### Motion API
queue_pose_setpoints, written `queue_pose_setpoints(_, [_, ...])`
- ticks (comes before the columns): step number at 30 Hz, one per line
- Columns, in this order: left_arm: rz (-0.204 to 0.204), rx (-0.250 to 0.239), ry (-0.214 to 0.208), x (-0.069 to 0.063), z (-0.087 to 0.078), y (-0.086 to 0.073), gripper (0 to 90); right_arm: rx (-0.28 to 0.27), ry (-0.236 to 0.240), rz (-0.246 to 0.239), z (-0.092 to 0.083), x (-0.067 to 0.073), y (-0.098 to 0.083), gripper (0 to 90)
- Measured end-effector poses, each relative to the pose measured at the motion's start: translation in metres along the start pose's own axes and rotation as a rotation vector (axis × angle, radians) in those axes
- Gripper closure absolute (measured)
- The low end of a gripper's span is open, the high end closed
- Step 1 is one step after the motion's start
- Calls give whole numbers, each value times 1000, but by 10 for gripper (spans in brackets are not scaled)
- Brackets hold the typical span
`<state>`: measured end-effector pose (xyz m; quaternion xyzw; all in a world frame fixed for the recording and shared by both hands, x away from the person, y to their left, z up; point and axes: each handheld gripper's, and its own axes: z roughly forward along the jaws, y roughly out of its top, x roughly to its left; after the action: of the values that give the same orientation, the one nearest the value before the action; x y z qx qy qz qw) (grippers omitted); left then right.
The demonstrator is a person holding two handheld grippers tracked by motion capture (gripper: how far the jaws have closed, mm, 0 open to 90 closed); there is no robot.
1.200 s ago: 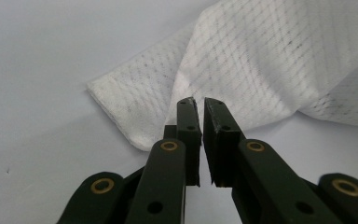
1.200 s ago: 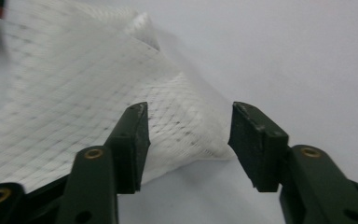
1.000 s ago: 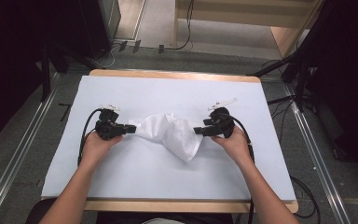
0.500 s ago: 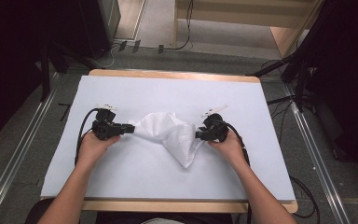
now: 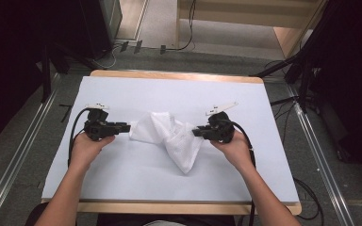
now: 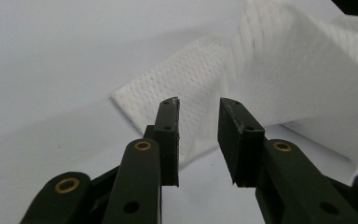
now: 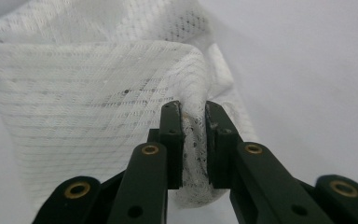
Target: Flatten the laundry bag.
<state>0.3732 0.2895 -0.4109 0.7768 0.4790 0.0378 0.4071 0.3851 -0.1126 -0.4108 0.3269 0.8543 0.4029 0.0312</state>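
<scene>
Item: white mesh cloth (image 5: 169, 139), one piece, rumpled, lying mid-tabletop (image 5: 245, 94) between both hands.

Right claw (image 7: 194, 144): jaws have just been closing and now pinch a bunched fold of the cloth, its right edge lifted off the surface.

Left claw (image 6: 198, 140): jaws have just been opening; they stand narrowly apart with the cloth's left corner beyond the tips and no pressure on it. In the high view the left claw (image 5: 122, 127) sits just beside that corner.

Progress: handling appears mid-way. One side is gripped; the other is released or not yet retaken. The cloth is neither flat nor folded; spreading or folding remains.

Markings: none legible; the small white tags by each claw may carry print, too small to read.
</scene>
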Motion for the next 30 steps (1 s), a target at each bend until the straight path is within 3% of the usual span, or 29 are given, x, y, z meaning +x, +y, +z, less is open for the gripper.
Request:
queue_pose_setpoints(8, [-31,-26,21,8,-15,-3,663,17,76,-66,11,30,4,808])
queue_pose_setpoints(18, [-24,-22,20,4,-15,-5,634,67,146,-139,39,62,7,804])
queue_pose_setpoints(25, [8,-12,4,-7,-11,-2,586,93,179,-162,51,73,8,778])
queue_pose_setpoints(29, [19,-15,-6,-12,-10,-1,574,83,186,-158,47,70,9,695])
queue_pose_setpoints(30, [28,-12,-4,-14,-10,0,572,79,188,-152,42,69,10,639])
